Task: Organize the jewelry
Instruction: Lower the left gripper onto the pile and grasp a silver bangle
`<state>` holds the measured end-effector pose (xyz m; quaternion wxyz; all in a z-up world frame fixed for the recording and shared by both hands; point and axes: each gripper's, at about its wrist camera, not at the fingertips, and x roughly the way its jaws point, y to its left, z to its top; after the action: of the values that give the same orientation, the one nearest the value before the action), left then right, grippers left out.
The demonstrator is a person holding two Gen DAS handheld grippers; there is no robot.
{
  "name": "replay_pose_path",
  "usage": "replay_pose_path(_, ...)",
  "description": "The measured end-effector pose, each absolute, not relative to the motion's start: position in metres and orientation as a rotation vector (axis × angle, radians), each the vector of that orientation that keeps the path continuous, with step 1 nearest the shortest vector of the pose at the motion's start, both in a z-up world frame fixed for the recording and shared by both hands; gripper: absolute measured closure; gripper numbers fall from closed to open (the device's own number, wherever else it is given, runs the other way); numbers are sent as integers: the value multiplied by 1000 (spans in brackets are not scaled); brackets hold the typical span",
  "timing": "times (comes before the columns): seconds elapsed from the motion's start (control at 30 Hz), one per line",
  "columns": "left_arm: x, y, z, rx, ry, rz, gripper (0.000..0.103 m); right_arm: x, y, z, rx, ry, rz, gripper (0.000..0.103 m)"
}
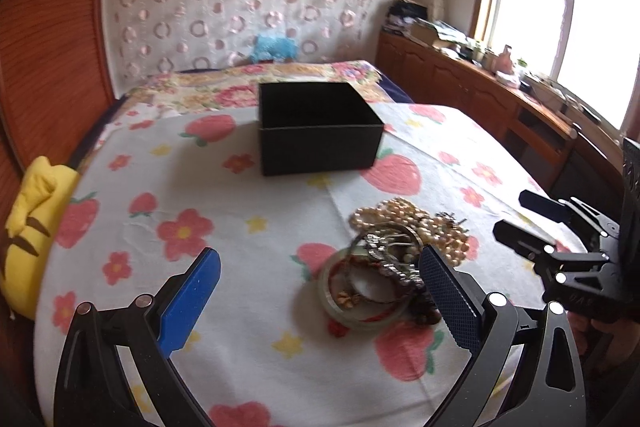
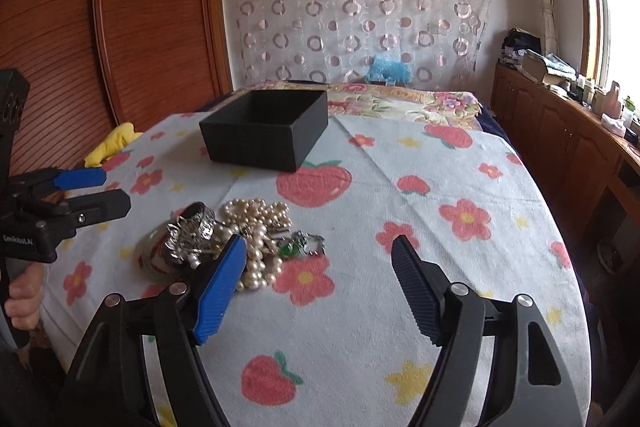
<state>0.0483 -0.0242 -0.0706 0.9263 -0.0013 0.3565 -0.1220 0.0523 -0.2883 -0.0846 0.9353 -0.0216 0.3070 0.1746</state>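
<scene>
Black box interior dark; jewelry pile tangled.

Daylight from window, right of the jaws; panes blown out white. Bedspread evenly lit, soft shadows under jaws. Strong fisheye bending, dark vignette at corners. Slight motion blur overall; far wall beyond the jaws soft.
</scene>
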Motion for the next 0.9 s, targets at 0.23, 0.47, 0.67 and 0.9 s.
replay_pose_path(0.23, 74, -42, -76, -21, 799, -335, 9, 54, -300, -95, -32, 657, 348, 26)
replay_pose_path(0.47, 95, -56, -92, -52, 897, -383, 21, 53, -301, -94, -30, 648, 353, 26)
replay_pose_path(0.67, 104, -59, -104, -85, 956, -413, 38, 53, -302, -94, -21, 642, 352, 26)
replay_pose_path(0.9, 102, -57, -96, -57, 920, -405, 50, 52, -303, -94, -21, 643, 351, 26)
